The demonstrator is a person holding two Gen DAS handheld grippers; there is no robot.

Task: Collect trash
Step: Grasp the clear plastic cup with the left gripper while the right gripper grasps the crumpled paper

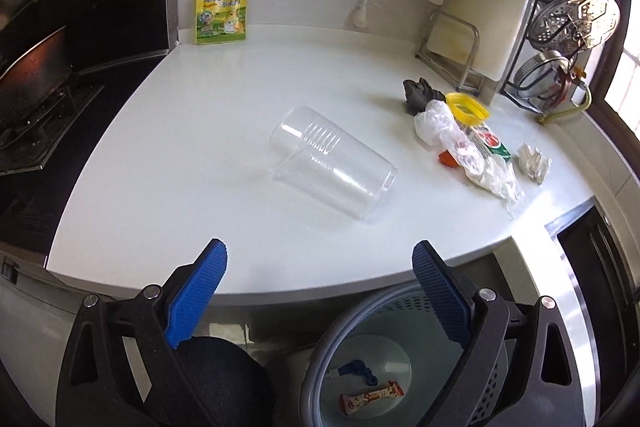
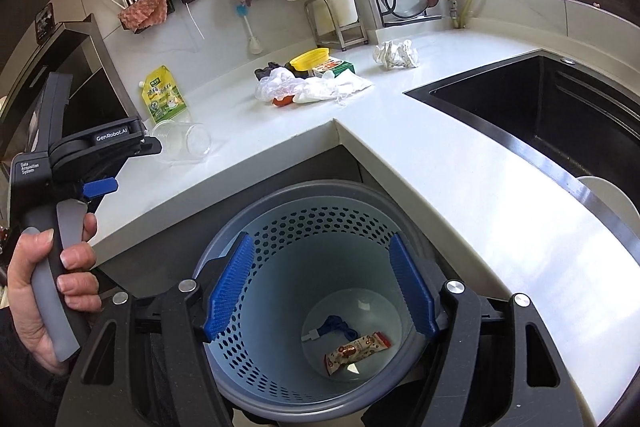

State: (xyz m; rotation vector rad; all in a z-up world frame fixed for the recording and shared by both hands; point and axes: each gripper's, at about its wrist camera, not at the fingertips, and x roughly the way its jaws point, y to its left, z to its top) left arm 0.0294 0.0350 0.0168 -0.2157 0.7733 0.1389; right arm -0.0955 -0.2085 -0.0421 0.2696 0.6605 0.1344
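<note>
A clear plastic cup point(image 1: 334, 167) lies on its side on the white counter, its mouth toward the wall. Well to its right sits a heap of trash: a crumpled clear plastic bag point(image 1: 466, 151), a yellow lid point(image 1: 467, 105), a green-and-red carton point(image 1: 493, 142) and a dark wad point(image 1: 419, 94), with crumpled white paper point(image 1: 533, 163) just beside. Below the counter edge, a perforated grey-rimmed bin point(image 2: 320, 195) holds a snack wrapper point(image 2: 356, 348) and a blue scrap point(image 2: 335, 326).

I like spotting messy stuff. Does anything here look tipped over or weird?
Yes. The clear cup lies on its side on the counter, and a crumpled pile of trash sits near the back.
</note>
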